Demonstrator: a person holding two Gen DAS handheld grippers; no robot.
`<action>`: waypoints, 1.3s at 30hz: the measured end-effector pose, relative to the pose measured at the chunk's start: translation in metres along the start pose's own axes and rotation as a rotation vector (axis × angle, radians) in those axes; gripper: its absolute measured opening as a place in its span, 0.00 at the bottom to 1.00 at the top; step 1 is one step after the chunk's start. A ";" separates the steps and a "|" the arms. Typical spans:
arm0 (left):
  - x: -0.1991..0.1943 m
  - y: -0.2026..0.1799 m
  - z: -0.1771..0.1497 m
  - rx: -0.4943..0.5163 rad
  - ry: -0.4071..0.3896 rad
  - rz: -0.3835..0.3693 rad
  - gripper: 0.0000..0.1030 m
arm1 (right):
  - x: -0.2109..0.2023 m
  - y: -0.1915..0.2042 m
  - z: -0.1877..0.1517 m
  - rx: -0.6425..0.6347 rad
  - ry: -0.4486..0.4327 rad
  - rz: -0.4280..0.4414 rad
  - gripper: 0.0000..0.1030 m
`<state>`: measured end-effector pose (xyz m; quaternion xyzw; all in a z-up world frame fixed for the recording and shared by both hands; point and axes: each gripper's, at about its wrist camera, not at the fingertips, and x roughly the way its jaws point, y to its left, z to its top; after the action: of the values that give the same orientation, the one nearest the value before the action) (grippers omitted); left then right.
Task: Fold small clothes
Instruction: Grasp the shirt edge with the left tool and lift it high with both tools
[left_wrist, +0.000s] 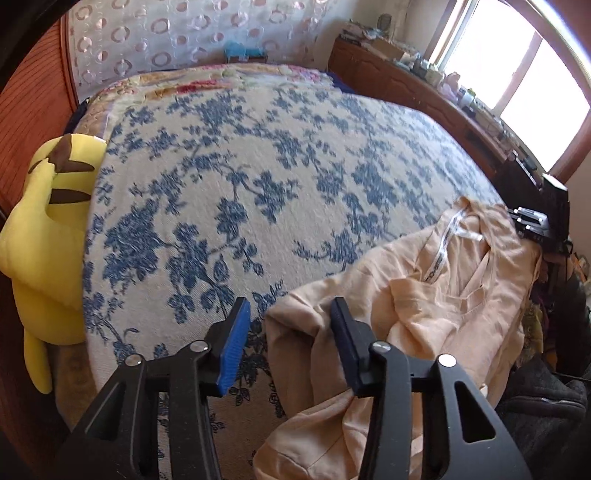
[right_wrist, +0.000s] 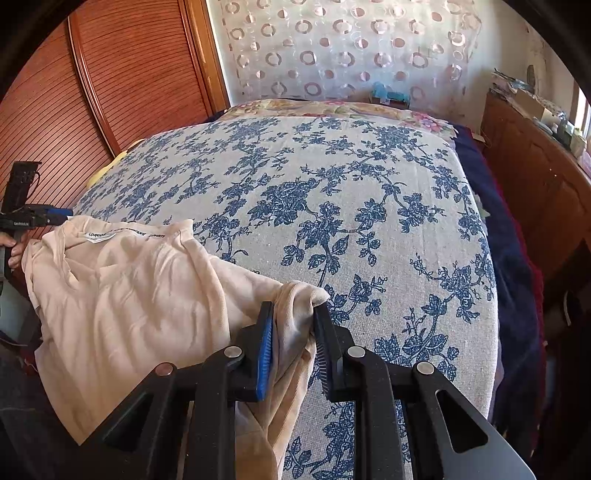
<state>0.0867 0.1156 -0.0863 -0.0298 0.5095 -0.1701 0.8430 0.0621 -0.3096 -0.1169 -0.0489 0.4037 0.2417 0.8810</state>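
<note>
A small peach garment (left_wrist: 436, 295) lies crumpled at the near edge of a bed, neck label up. In the left wrist view my left gripper (left_wrist: 290, 314) is open, its jaws wide apart over the garment's left edge with cloth between them. In the right wrist view the same garment (right_wrist: 129, 291) hangs to the left and my right gripper (right_wrist: 293, 314) has its jaws partly open around a fold of cloth. The left gripper (right_wrist: 62, 212) shows at the far left, beside the garment's collar. The right gripper (left_wrist: 532, 221) shows at the garment's far side.
The bed is covered by a cream spread with blue flowers (left_wrist: 258, 177) (right_wrist: 351, 206). A yellow plush toy (left_wrist: 48, 236) leans at the bed's left side. A wooden wardrobe (right_wrist: 110, 74) stands left, a cluttered wooden cabinet (left_wrist: 424, 81) under a window on the right.
</note>
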 end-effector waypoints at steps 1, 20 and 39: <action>0.003 -0.001 -0.001 -0.003 0.014 -0.003 0.35 | 0.000 -0.001 0.000 0.007 0.003 0.014 0.15; -0.154 -0.092 -0.027 0.073 -0.387 0.003 0.07 | -0.161 0.038 -0.001 -0.044 -0.320 -0.047 0.08; -0.311 -0.112 0.001 0.102 -0.844 -0.004 0.07 | -0.340 0.088 0.012 -0.179 -0.701 -0.143 0.08</action>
<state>-0.0732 0.1088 0.2034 -0.0562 0.1104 -0.1693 0.9777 -0.1605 -0.3609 0.1506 -0.0682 0.0500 0.2160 0.9727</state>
